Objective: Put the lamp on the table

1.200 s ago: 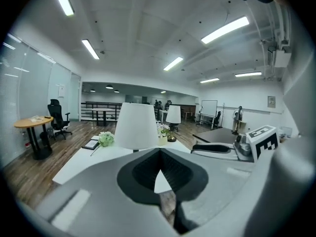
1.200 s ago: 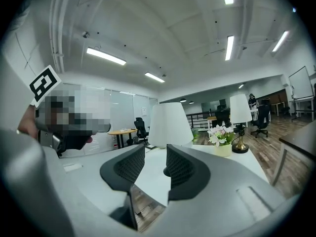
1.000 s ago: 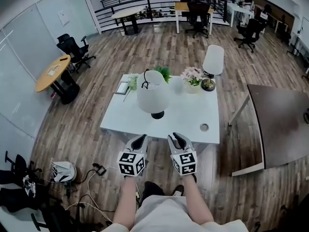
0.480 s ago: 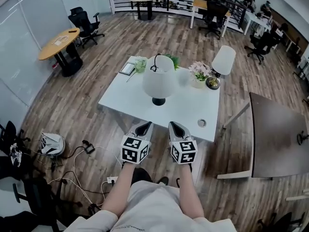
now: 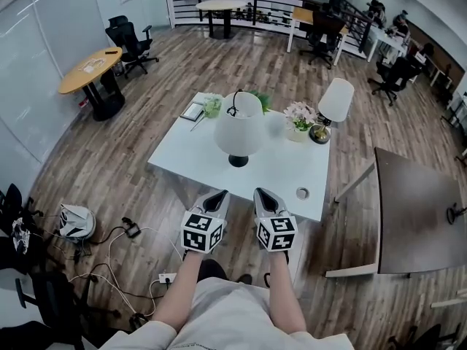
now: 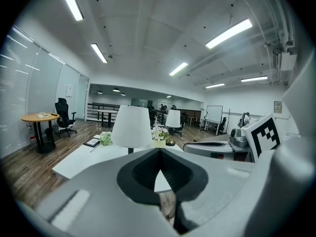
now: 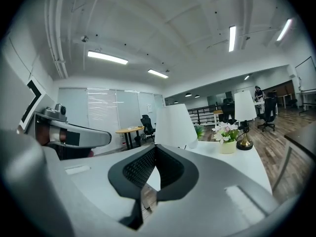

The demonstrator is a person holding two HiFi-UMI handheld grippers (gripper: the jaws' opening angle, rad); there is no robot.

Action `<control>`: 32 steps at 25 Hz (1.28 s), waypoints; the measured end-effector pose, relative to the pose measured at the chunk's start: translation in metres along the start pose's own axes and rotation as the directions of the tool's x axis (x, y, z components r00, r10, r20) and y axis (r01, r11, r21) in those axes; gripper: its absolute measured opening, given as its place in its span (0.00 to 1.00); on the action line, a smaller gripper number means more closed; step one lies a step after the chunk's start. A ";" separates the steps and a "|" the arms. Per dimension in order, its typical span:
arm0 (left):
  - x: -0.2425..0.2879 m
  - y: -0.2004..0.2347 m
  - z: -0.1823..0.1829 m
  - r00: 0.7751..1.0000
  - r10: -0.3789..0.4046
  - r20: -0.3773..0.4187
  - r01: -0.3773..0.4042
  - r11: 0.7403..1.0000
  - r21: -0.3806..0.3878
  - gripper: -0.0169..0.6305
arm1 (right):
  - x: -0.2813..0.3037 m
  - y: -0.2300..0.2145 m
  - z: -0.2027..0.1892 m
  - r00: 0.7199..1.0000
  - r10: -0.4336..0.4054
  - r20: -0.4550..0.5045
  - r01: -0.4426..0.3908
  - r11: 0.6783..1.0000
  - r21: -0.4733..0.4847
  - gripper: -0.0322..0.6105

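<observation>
A lamp (image 5: 238,132) with a white shade and a black base stands upright on the white table (image 5: 277,170), near its middle. It also shows in the left gripper view as the lamp (image 6: 131,127) and in the right gripper view as the lamp (image 7: 175,125). My left gripper (image 5: 216,197) and right gripper (image 5: 263,195) hang side by side at the table's near edge, well short of the lamp. Both are shut with nothing between the jaws, which meet at their tips in the left gripper (image 6: 159,151) and the right gripper (image 7: 154,149).
On the table's far side stand a second lamp (image 5: 334,102) with a brass base, a pot of flowers (image 5: 299,117), a small plant (image 5: 211,106) and a notebook (image 5: 193,112). A dark table (image 5: 416,203) is at the right. Cables and a bag (image 5: 76,222) lie on the floor at the left.
The head view has shifted, so the table sits a little differently in frame. Both grippers stay shut at the near edge. The lamp has not moved.
</observation>
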State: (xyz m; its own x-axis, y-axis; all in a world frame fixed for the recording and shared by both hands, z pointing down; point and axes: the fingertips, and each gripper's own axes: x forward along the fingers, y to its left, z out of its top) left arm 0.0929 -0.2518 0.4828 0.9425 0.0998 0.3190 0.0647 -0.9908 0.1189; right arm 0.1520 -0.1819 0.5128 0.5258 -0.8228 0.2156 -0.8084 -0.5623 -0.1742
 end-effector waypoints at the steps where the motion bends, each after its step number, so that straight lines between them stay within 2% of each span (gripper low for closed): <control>1: 0.001 -0.001 0.000 1.000 -0.004 0.001 0.004 1.000 0.000 0.03 | 0.000 0.000 0.000 1.000 0.000 -0.002 0.000 1.000 -0.003 0.08; 9: 0.007 -0.013 -0.016 0.999 -0.030 -0.044 0.029 1.000 -0.009 0.03 | -0.008 -0.001 -0.009 1.000 -0.002 -0.004 0.002 1.000 -0.005 0.07; 32: 0.014 -0.013 -0.016 0.998 -0.035 -0.043 0.034 0.999 -0.017 0.03 | -0.008 -0.012 -0.013 1.000 -0.007 -0.012 0.007 1.000 -0.002 0.07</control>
State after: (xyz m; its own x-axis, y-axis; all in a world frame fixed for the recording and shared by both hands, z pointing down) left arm 0.1001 -0.2365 0.5007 0.9248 0.1379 0.3546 0.0912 -0.9852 0.1453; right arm 0.1545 -0.1675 0.5263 0.5283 -0.8179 0.2279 -0.8053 -0.5678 -0.1708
